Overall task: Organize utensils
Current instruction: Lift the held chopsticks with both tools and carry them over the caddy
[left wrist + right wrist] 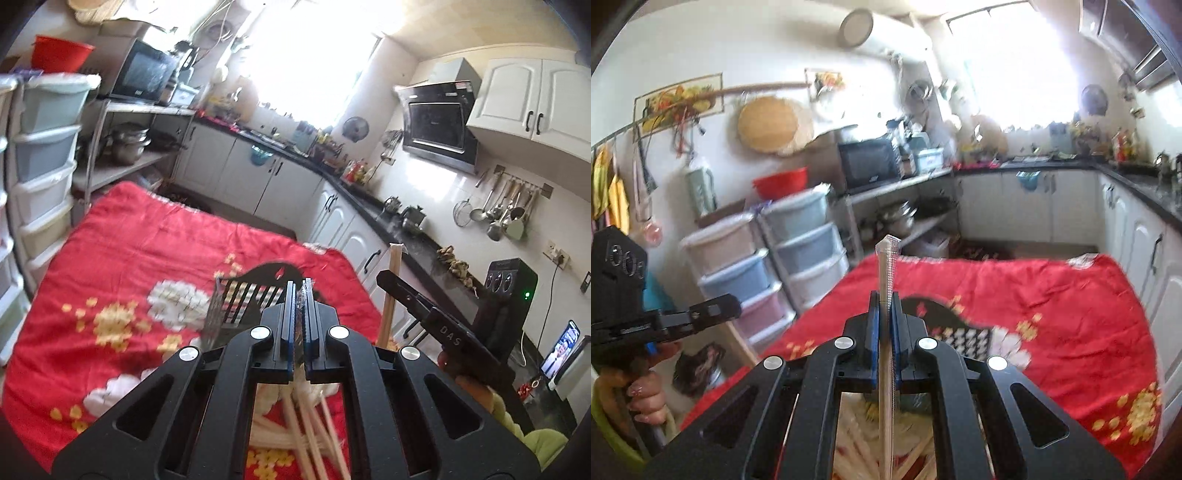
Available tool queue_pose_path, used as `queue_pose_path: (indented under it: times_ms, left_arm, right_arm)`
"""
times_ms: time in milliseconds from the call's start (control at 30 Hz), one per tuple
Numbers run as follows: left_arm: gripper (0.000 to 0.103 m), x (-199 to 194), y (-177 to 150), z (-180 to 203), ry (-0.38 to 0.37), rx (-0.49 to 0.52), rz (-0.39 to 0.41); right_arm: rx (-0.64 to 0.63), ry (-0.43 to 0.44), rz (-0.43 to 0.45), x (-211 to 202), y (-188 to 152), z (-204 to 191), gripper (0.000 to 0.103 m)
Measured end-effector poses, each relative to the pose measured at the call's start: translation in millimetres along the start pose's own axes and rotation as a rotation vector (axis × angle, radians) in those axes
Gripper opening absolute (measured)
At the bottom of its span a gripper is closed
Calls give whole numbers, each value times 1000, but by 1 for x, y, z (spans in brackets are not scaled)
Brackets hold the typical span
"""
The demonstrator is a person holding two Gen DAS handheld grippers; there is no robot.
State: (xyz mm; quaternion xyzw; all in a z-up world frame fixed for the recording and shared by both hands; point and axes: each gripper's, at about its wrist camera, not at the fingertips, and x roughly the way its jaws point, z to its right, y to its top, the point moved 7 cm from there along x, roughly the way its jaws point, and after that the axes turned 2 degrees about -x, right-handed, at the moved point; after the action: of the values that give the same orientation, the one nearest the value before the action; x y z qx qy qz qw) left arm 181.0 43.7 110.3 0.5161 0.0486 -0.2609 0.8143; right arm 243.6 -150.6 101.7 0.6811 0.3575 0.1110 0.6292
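Note:
In the left wrist view my left gripper (300, 286) is shut, and a thin strip of clear plastic wrapper (307, 288) pokes up between its blue pads. It hangs above a pile of loose wooden chopsticks (310, 435) on the red flowered cloth (147, 251). A black slotted utensil basket (240, 306) lies on the cloth just ahead. My right gripper (885, 295) is shut on a pair of chopsticks in a clear wrapper (888, 266), which stands upright. From the left wrist view the right gripper (386, 277) is to the right with that pair (392, 288).
Stacked plastic drawers (798, 251) stand left of the table. White cabinets under a black counter (369, 206) run along the right. A hand (646, 398) holds the left gripper (733, 308) beside the table. A phone (561, 347) leans on the counter.

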Motion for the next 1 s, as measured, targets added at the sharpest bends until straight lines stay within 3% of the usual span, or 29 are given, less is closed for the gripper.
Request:
queue_pose_path:
  times_ms: [500,767,1000]
  left_arm:
    - [1,14,61,37,-41,59,101]
    - [1,27,84,40,-13,75,131]
    - [1,50,80,22,39,54,125]
  right_arm:
    - [0,-41,176,6,46,27,6]
    - [-33,-86,294,16,66,37,6]
    - [-60,-143,347,33,70,51,6]
